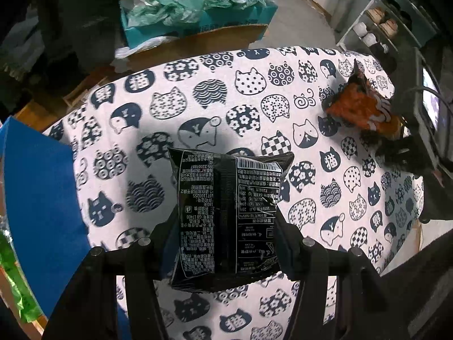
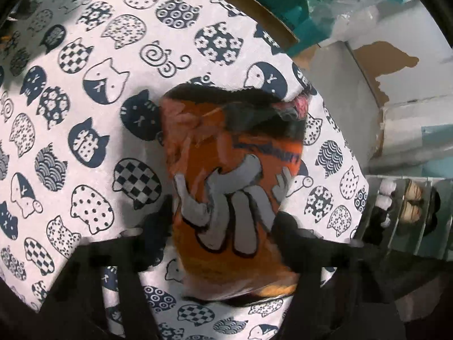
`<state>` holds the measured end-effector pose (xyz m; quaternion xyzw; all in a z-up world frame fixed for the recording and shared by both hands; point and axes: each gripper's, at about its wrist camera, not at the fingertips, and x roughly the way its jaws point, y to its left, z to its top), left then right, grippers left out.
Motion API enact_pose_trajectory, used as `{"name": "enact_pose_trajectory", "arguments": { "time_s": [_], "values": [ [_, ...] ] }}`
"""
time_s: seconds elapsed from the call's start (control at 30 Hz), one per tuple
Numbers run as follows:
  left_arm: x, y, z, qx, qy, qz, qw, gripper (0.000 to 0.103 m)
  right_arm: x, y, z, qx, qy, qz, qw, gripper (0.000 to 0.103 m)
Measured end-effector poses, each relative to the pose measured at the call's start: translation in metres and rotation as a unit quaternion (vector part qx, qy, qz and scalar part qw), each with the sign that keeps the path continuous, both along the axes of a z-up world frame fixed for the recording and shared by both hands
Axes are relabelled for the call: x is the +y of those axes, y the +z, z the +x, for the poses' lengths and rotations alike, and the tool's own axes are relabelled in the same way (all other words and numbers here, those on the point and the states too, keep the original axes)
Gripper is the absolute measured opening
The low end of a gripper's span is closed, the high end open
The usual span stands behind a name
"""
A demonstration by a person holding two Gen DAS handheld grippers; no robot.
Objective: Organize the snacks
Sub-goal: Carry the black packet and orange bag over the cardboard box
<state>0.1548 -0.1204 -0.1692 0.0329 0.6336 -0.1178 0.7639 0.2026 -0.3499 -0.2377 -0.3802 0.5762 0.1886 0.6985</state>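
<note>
While the left gripper was held above the table, its jaws pinched a black snack packet by both side edges, the printed back panel with barcode facing the camera. The packet hung clear over the cat-print tablecloth and cast a shadow on the cloth behind it. A blue container wall stood at the left edge of that view, with green wrapping visible beyond it.

The right gripper had its jaws closed against the lower sides of an orange snack bag bearing large white lettering and a dark upper band. In the left wrist view the same orange bag appeared at the far right of the table, raised off the cloth in the right gripper.

Beyond the table edge sat a teal box stuffed with green and white plastic bags, beside brown cardboard. A shoe rack holding several pairs stood off the table's far side.
</note>
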Motion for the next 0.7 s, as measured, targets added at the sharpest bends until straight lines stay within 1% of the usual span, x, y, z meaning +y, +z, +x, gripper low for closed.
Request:
{"name": "enact_pose_trajectory", "arguments": {
  "time_s": [0.1,0.17,0.3,0.37,0.7],
  "values": [
    [0.01,0.008,-0.007,-0.009,0.0,0.006,0.9999,0.059,-0.006,0.009,0.005,0.014,-0.024,0.029,0.999,0.043],
    [0.015,0.015,-0.013,-0.018,-0.001,0.012,0.9998,0.059,-0.006,0.014,0.006,0.016,-0.031,0.036,0.999,0.038],
    [0.028,0.029,-0.021,-0.036,-0.001,0.019,0.9992,0.059,0.0,0.025,-0.003,0.02,-0.034,0.045,0.998,0.037],
    [0.035,0.038,-0.027,-0.046,0.001,0.019,0.9988,0.059,0.004,0.034,-0.008,0.017,-0.036,0.058,0.997,0.037],
    [0.066,0.079,-0.06,-0.094,0.011,0.027,0.9952,0.059,0.029,0.092,-0.026,-0.01,-0.044,0.125,0.991,0.037]
  ]
}}
